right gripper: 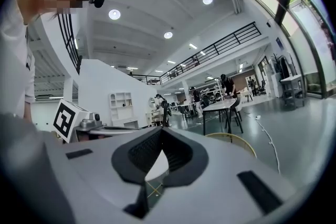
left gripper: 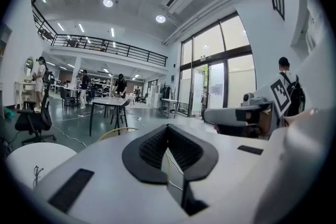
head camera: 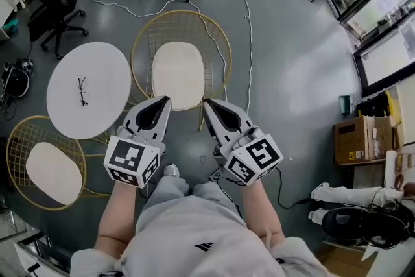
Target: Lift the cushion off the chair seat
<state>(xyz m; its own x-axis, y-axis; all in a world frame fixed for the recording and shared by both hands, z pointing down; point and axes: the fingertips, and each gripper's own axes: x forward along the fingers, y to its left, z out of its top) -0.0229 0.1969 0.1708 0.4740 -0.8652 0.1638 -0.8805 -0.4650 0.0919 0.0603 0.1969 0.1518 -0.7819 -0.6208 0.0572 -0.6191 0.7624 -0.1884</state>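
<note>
1. The left gripper (head camera: 163, 100) and right gripper (head camera: 209, 104) are held side by side, nearest the person, and are pointed roughly level toward the chair (head camera: 139, 42). Both pairs of jaws are clenched together, with nothing between them.
2. The cushion (head camera: 176, 74) is found just beyond the tips, laid flat on the chair seat. It is not yet touched by either gripper.
3. The cushion is judged to be light, soft and thin. Sagging is to be expected if it is raised by one edge only. No fragility is expected, and little slip is expected from what looks like a plain fabric cover.
4. The jaws must be released before any grasp is made. The near edge is recommended for take-up, with one gripper toward each near corner, so that the pad is pinched through its thickness and raised evenly.
5. The wire seat should not be caught together with the pad. Whether the cushion is tied to the chair cannot be told.
</note>
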